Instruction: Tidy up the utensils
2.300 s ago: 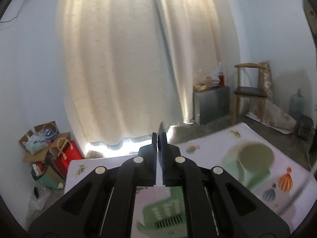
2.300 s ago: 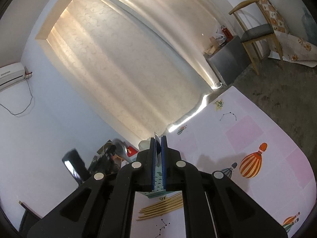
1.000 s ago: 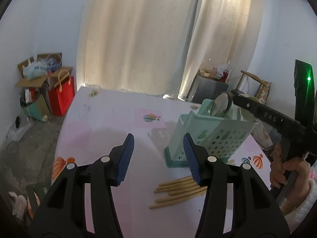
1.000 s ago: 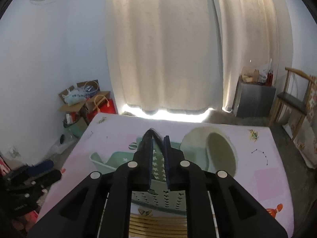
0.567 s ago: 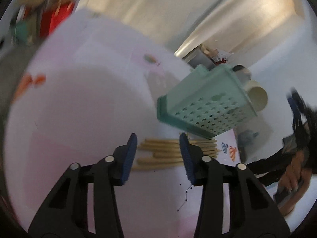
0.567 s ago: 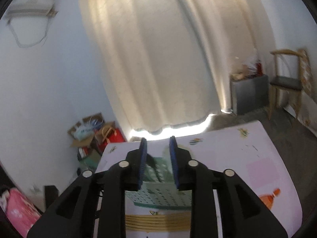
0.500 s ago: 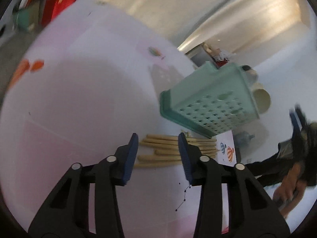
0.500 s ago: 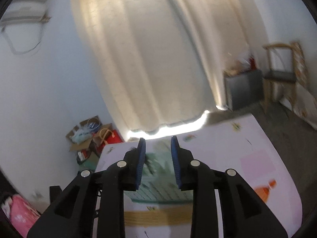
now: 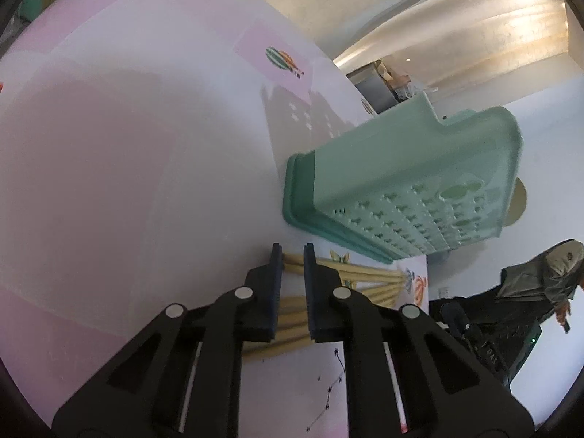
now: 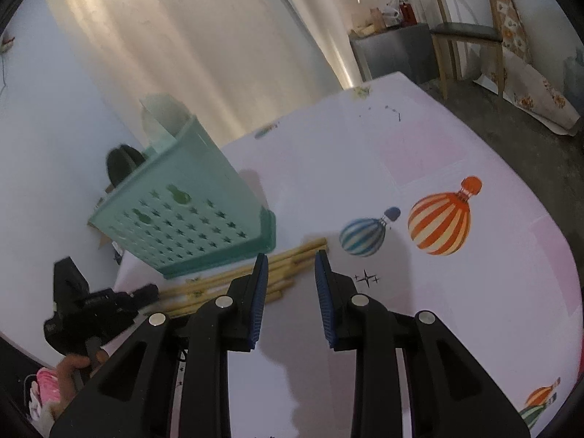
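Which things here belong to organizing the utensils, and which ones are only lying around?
For the job:
- wooden chopsticks
- green utensil holder
- left gripper
- right gripper

Only lying around:
- wooden chair
- grey cabinet
- curtain

Little can be read here. In the left wrist view, the black plastic body (image 9: 489, 354) of the right gripper (image 10: 290, 261), low at the right edge, carries a short row of pale capital letters that look like "DAS". The word runs on into blur, so the rest cannot be told. In the right wrist view, the black casing (image 10: 98, 303) of the left gripper (image 9: 292, 252), low at the left, bears a pale line of lettering, too smeared to read. The pink and white printed tablecloth (image 10: 419, 153) shows only small black star and line signs (image 10: 366, 278), no words or numbers.
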{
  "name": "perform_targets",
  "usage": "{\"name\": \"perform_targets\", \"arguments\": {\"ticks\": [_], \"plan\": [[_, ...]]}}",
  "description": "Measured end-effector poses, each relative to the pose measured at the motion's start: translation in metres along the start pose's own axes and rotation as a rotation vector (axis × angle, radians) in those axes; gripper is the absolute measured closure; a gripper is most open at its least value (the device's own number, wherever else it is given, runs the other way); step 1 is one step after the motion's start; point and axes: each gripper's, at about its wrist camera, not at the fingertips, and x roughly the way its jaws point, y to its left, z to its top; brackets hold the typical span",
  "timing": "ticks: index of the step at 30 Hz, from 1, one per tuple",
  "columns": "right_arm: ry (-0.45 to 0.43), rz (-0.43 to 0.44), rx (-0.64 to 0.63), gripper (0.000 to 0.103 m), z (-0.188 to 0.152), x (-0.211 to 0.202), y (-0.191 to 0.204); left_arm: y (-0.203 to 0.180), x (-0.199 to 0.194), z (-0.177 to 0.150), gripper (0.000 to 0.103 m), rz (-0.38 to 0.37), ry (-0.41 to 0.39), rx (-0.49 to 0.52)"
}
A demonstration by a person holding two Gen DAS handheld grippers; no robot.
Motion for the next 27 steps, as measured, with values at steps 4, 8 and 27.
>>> {"name": "perform_targets", "arguments": {"ticks": [4,8,27], "plan": [[0.029,-0.016,-0.003,0.076,-0.007,0.01,-0.003,-0.004,0.005,0.005,0.09,0.012,-0.025,-0.038],[0.053,-0.016,0.019,0.076,-0.007,0.017,-0.01,-0.009,0.013,0.011,0.087,0.023,-0.043,-0.08],[0.026,-0.028,0.034,0.076,-0.006,-0.001,-0.013,-0.021,-0.022,0.006,0.103,0.283,-0.124,0.158]]}}
